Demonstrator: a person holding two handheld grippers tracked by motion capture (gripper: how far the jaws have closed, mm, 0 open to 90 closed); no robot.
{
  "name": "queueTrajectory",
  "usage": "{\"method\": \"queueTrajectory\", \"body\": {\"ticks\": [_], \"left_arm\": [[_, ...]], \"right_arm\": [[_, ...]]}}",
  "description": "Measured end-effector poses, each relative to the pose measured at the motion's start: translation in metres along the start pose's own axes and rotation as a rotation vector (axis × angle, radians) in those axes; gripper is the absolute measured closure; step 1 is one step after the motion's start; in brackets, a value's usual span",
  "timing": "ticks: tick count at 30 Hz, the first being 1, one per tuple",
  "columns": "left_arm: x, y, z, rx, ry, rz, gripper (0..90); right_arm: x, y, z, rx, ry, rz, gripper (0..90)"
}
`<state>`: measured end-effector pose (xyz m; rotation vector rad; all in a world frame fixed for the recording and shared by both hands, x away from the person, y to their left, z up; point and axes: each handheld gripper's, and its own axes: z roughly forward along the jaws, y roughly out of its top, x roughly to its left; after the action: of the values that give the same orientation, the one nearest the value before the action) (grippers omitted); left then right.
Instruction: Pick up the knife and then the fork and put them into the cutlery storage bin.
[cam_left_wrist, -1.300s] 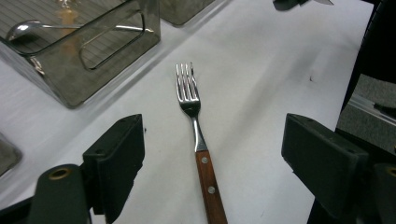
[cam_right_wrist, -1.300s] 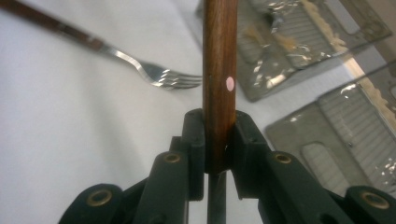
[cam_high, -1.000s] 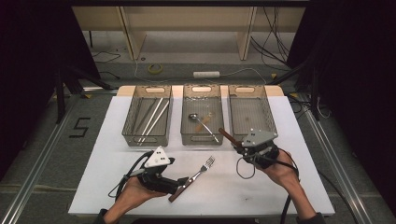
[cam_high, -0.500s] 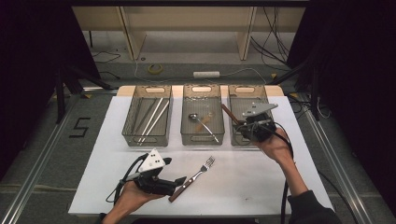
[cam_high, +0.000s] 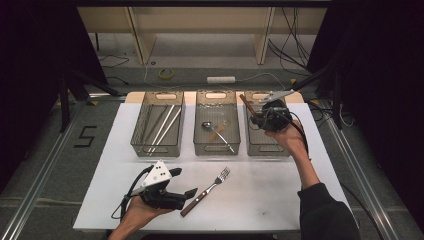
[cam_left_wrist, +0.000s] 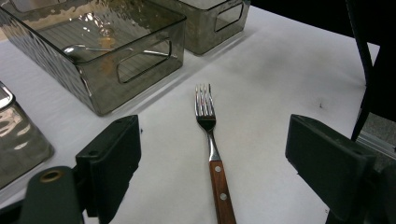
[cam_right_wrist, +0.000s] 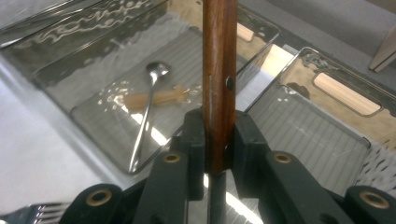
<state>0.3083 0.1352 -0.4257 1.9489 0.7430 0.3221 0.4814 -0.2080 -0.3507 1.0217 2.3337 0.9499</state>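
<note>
A fork (cam_high: 210, 189) with a wooden handle lies on the white table (cam_high: 280, 200), tines pointing away. My left gripper (cam_high: 183, 184) rests at the handle end, open, its jaws wide on either side of the fork (cam_left_wrist: 209, 135) without touching it. My right gripper (cam_high: 256, 119) hovers over the right-hand clear bin (cam_high: 270, 148), shut on a wooden-handled utensil (cam_right_wrist: 219, 56) whose brown handle (cam_high: 245, 103) sticks up and away. The utensil's metal end is hidden behind the jaws.
Three clear bins stand in a row at the back of the table. The left bin (cam_high: 150, 146) holds long metal sticks, and the middle bin (cam_high: 200, 148) holds a spoon (cam_high: 207, 125) and a pale utensil. The table edge runs just behind my left hand.
My right gripper has carried the wooden-handled utensil from the front right of the table up and away to above the right bin. The left gripper and fork have stayed put.
</note>
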Motion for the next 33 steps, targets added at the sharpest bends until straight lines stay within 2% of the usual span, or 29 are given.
{"method": "queueTrajectory", "body": {"ticks": [7, 16, 29, 33], "left_arm": [[0.0, -0.002, 0.0, 0.01, 0.001, -0.006, 17.8], [-0.001, -0.002, -0.001, 0.017, 0.0, -0.006, 17.8], [-0.003, -0.002, 0.0, 0.021, -0.003, -0.001, 17.9], [-0.003, -0.002, 0.0, 0.015, -0.007, 0.003, 17.9]], "right_arm": [[-0.017, 0.008, 0.011, 0.005, -0.025, 0.066, 77.8], [-0.034, 0.009, 0.024, 0.018, -0.074, 0.139, 77.8], [-0.045, 0.005, 0.039, 0.017, -0.113, 0.193, 77.7], [-0.045, 0.002, 0.045, 0.03, -0.122, 0.191, 77.8]]}}
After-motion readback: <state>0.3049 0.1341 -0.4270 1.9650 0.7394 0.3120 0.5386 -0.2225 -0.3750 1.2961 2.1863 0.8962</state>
